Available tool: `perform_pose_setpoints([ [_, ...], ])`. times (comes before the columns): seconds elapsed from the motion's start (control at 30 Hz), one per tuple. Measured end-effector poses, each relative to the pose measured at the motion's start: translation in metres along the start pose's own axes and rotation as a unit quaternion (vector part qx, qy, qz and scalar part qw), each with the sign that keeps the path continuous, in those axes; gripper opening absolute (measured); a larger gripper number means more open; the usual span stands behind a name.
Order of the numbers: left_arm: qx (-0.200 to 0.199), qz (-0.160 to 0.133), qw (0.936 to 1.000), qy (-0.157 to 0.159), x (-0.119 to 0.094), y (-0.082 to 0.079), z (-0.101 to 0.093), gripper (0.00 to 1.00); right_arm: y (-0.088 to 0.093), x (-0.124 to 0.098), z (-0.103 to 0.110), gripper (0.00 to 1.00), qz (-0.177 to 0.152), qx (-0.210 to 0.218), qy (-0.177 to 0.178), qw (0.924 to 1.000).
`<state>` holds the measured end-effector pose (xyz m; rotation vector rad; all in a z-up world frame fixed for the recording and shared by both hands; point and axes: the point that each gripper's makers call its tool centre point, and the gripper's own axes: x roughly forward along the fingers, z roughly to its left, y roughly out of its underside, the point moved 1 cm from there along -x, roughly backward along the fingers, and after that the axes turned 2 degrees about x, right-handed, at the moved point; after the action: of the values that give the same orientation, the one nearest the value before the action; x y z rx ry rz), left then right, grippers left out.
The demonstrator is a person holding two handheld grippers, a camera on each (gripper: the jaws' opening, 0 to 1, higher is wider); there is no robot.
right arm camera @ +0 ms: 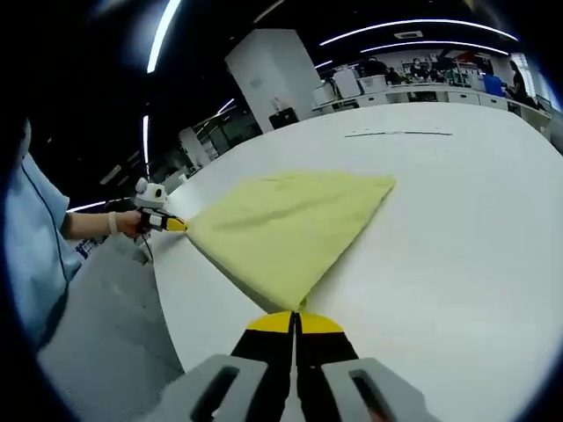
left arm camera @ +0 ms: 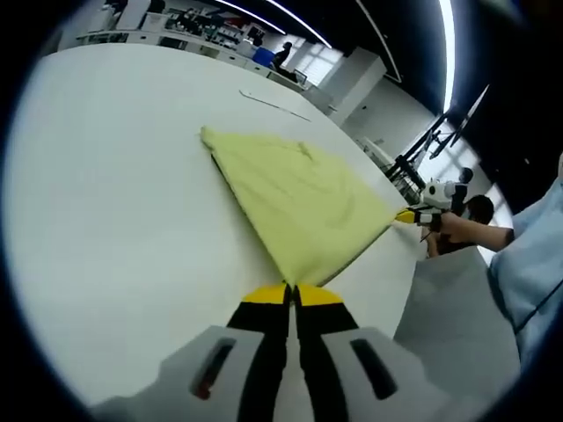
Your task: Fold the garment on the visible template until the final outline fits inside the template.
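Broad white table [left arm camera: 106, 220] spanning most of the left gripper view, its curved edge running from 1 o'clock down to 5 o'clock; same table [right arm camera: 457, 229] across the right gripper view, edge falling away at 8 o'clock toward grey floor [right arm camera: 106, 334]. Office background with desks and ceiling light strips [right arm camera: 413, 26] at 12 to 2 o'clock.

Pale yellow garment [left arm camera: 295, 198] lying mostly flat on the table, folded into a rough triangle, spread from centre out to 11 o'clock in the left gripper view, with two corners lifted and drawn taut. In the right gripper view, same garment [right arm camera: 286, 224] at centre, far corner pointing to 2 o'clock. No template outline discernible beneath the cloth; thin dark line [right arm camera: 400, 134] on the table farther out at 1 o'clock.

Light blue sleeve [right arm camera: 31, 237] of the person at 9 o'clock.

Left gripper [left arm camera: 291, 294] at 6 o'clock, yellow-tipped jaws pressed together, pinching the near corner of the garment. Right gripper [right arm camera: 294, 320] at 6 o'clock of its own view, jaws likewise closed on another corner. Right gripper also visible [left arm camera: 406, 214] at 3 o'clock in the left gripper view, clamping its corner; left gripper [right arm camera: 176, 225] at 9 o'clock in the right gripper view, held in a hand [right arm camera: 132, 222].
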<state>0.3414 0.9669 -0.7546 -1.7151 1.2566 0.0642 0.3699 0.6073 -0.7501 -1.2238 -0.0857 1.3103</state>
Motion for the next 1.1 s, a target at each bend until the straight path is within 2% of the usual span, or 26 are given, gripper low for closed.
perform_pose_setpoints([
  [0.17, -0.004, 0.003, 1.0, 0.002, -0.001, 0.01, -0.004, 0.0, 0.014, -0.003, 0.002, 0.0, 0.007, 0.009, 0.0, 0.9999],
  [0.4, -0.002, 0.007, 1.0, 0.001, 0.0, 0.009, -0.004, 0.0, 0.013, -0.002, -0.003, 0.0, 0.007, 0.021, 0.002, 0.9997],
  [0.43, -0.003, 0.01, 0.9999, 0.003, -0.001, 0.009, -0.005, 0.01, 0.013, -0.002, -0.003, 0.0, 0.007, 0.021, 0.002, 0.9998],
  [0.5, 0.013, 0.012, 0.9998, -0.008, -0.005, 0.01, -0.001, 0.11, 0.011, -0.004, -0.004, 0.0, 0.007, 0.017, 0.004, 0.9998],
  [0.53, 0.015, 0.0, 0.9999, -0.001, -0.007, 0.006, -0.004, 0.14, 0.008, -0.008, -0.006, 0.0, -0.002, 0.009, 0.01, 0.9999],
  [0.57, 0.011, 0.006, 0.9999, -0.006, -0.011, 0.007, -0.003, 0.19, 0.005, -0.01, -0.005, 0.01, -0.006, 0.007, 0.01, 0.9999],
  [0.6, 0.018, -0.002, 0.9998, -0.009, -0.014, 0.004, -0.003, 0.22, 0.001, -0.014, -0.005, 0.07, -0.014, 0.012, 0.011, 0.9998],
  [0.63, 0.043, -0.012, 0.999, -0.005, -0.017, -0.001, -0.005, 0.23, 0.0, -0.016, -0.006, 0.14, -0.018, 0.016, 0.013, 0.9996],
  [0.7, 0.037, -0.014, 0.9992, 0.001, -0.024, -0.004, -0.01, 0.23, -0.004, -0.023, -0.007, 0.25, -0.022, 0.006, 0.017, 0.9996],
  [0.73, 0.046, -0.018, 0.9988, 0.001, -0.025, -0.006, -0.011, 0.26, -0.009, -0.027, -0.007, 0.29, -0.028, -0.004, 0.022, 0.9994],
  [0.8, 0.078, -0.024, 0.9966, -0.012, -0.029, -0.014, -0.015, 0.36, -0.014, -0.032, -0.007, 0.42, -0.035, -0.006, 0.026, 0.999],
  [0.83, 0.083, -0.025, 0.9961, -0.015, -0.031, -0.016, -0.018, 0.45, -0.019, -0.036, -0.005, 0.48, -0.042, -0.007, 0.028, 0.9987],
  [0.93, 0.138, -0.049, 0.9885, -0.039, -0.034, -0.031, -0.027, 0.65, -0.03, -0.042, 0.0, 0.65, -0.062, -0.013, 0.038, 0.9973],
  [1.03, 0.173, -0.051, 0.9814, -0.066, -0.034, -0.036, -0.037, 0.88, -0.036, -0.046, 0.01, 0.81, -0.08, -0.02, 0.039, 0.9958],
  [1.1, 0.181, -0.05, 0.9797, -0.07, -0.033, -0.035, -0.045, 0.97, -0.033, -0.046, 0.016, 0.88, -0.074, -0.032, 0.042, 0.9959],
])
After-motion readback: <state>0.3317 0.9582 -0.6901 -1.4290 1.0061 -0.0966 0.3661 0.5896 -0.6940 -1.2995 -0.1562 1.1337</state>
